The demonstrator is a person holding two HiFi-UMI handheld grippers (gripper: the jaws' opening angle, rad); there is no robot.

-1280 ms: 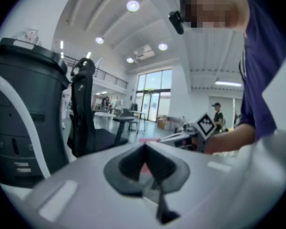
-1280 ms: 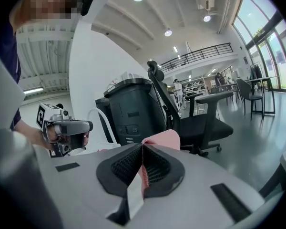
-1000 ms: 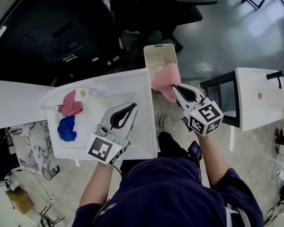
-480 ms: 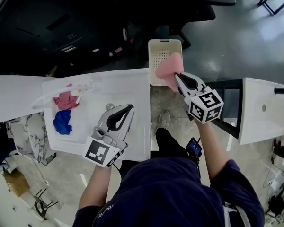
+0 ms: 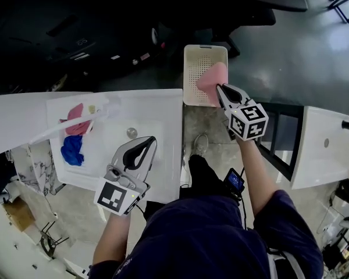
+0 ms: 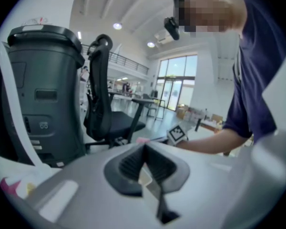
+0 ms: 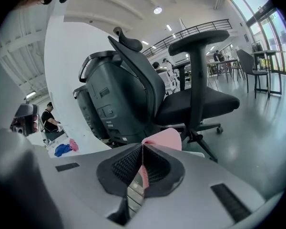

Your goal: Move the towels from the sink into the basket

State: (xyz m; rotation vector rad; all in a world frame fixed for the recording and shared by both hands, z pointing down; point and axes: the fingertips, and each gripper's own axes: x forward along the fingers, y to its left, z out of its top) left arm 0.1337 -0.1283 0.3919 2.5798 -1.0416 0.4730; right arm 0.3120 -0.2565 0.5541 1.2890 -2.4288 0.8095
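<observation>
Holding pink towel [image 5: 210,79] in right gripper [image 5: 221,89], jaws pinched on its edge, we hang it over basket [image 5: 189,68] so release drops it inside. Left gripper [image 5: 149,140] jaws together, empty, above sink [image 5: 163,112], near for next pick; magenta towel [image 5: 75,120], blue towel [image 5: 71,150] wait there.

Right claw [image 5: 219,88] carried pink towel [image 5: 212,79] lower over basket [image 5: 185,74], left claw [image 5: 152,138] drawn back

Pink towel [image 5: 212,78] lower end, maybe basket [image 5: 192,70] floor too, behind rt claw [image 5: 220,88].
</observation>
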